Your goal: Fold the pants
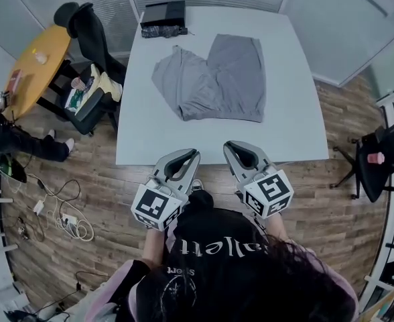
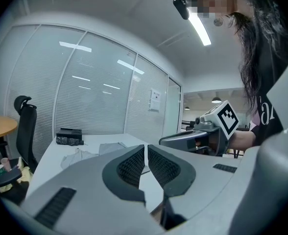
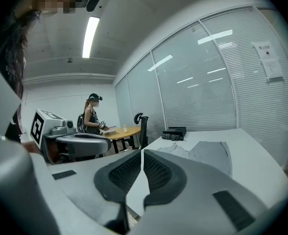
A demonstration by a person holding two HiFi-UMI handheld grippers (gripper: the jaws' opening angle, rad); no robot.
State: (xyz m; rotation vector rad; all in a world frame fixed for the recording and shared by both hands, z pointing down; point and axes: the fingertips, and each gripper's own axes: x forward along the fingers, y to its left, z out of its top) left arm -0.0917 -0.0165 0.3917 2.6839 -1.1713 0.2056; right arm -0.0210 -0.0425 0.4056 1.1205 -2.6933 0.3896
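Observation:
Grey pants (image 1: 214,79) lie spread on the white table (image 1: 291,126), legs bunched toward the left; they also show in the left gripper view as the pants (image 2: 90,153) and in the right gripper view as the pants (image 3: 207,154). My left gripper (image 1: 194,153) is shut and empty at the table's near edge, short of the pants. My right gripper (image 1: 229,144) is beside it, likewise shut and empty. In the left gripper view the left gripper (image 2: 146,148) has its jaws together; in the right gripper view the right gripper (image 3: 142,154) does too.
A black box on a dark cloth (image 1: 163,17) sits at the table's far edge. A black office chair (image 1: 90,39), a round wooden table (image 1: 33,69) and a person (image 3: 91,119) are to the left. Cables (image 1: 63,213) lie on the floor; another chair (image 1: 378,159) stands at right.

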